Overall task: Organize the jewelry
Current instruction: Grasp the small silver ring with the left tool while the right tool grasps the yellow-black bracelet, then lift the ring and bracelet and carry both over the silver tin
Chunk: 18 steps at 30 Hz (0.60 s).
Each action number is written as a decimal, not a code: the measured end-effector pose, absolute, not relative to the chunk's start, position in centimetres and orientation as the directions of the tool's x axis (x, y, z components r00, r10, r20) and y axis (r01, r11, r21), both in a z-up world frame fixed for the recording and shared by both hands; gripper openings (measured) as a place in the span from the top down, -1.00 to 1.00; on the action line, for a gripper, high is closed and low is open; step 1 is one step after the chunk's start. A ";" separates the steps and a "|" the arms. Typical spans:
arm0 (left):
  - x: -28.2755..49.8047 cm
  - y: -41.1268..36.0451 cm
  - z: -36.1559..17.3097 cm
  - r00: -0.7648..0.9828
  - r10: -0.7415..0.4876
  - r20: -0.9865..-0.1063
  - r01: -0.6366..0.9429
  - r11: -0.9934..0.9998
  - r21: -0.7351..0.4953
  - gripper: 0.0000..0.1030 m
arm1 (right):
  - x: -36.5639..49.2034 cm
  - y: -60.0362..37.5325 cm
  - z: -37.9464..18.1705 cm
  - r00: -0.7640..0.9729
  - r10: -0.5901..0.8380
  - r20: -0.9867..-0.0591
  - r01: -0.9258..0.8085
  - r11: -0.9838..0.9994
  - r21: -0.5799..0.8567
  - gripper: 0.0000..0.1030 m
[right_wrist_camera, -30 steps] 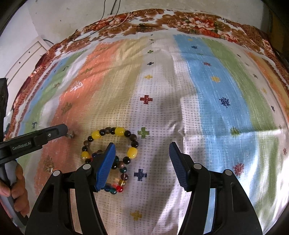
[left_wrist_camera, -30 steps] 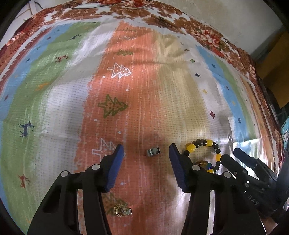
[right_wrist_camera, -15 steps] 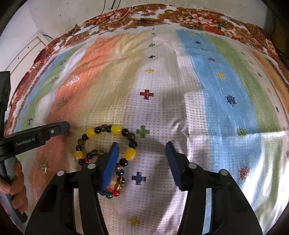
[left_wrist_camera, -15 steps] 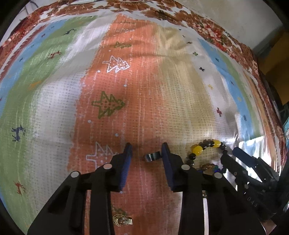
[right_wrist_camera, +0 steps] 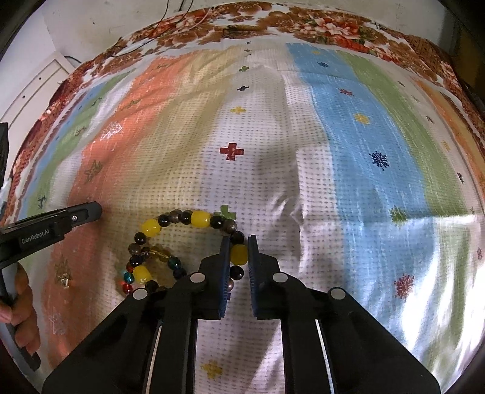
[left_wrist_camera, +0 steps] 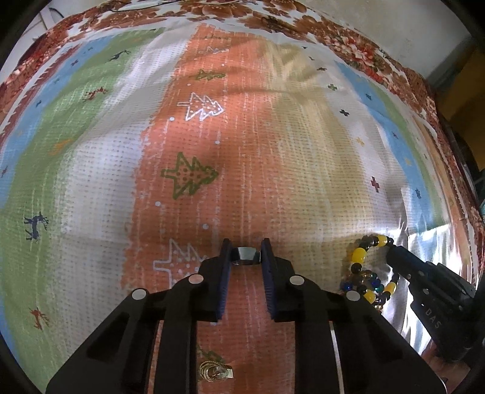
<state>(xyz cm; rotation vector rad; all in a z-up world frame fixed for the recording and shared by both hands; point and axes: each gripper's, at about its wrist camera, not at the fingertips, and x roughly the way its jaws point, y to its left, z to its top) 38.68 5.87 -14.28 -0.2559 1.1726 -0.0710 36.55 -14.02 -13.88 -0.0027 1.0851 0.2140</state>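
Observation:
My left gripper (left_wrist_camera: 245,253) is shut on a small silver ring (left_wrist_camera: 246,254) that rests on the orange stripe of the cloth. My right gripper (right_wrist_camera: 238,253) is shut on a yellow bead of the yellow-and-dark beaded bracelet (right_wrist_camera: 182,218), which lies on the cloth with a smaller multicoloured bead bracelet (right_wrist_camera: 169,263) inside its loop. Both bracelets show at the right of the left wrist view (left_wrist_camera: 362,257), beside the right gripper's finger (left_wrist_camera: 406,266). The left gripper's finger (right_wrist_camera: 75,215) shows at the left of the right wrist view.
A small gold piece of jewelry (left_wrist_camera: 213,372) lies on the cloth under my left gripper; it also shows in the right wrist view (right_wrist_camera: 64,280). The striped patterned cloth (right_wrist_camera: 348,151) covers the whole surface, with a floral border (right_wrist_camera: 272,21) at the far edge and a wall behind.
Both grippers have closed: the left around the silver ring, the right onto a yellow bead of the large bracelet. Both moved slightly forward and down toward the cloth.

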 end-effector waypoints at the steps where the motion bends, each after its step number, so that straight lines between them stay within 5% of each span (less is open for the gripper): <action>1: 38.6 5.9 -14.3 0.390 -0.188 -0.901 -0.078 0.969 -0.236 0.63 | 36.6 -14.1 -13.9 0.447 0.172 -0.878 -0.173 0.979 0.104 0.77; 18: 38.0 6.3 -13.4 0.406 -0.179 -0.896 -0.081 0.970 -0.230 0.64 | 35.6 -13.2 -11.8 0.486 0.176 -0.856 -0.229 0.971 0.069 0.77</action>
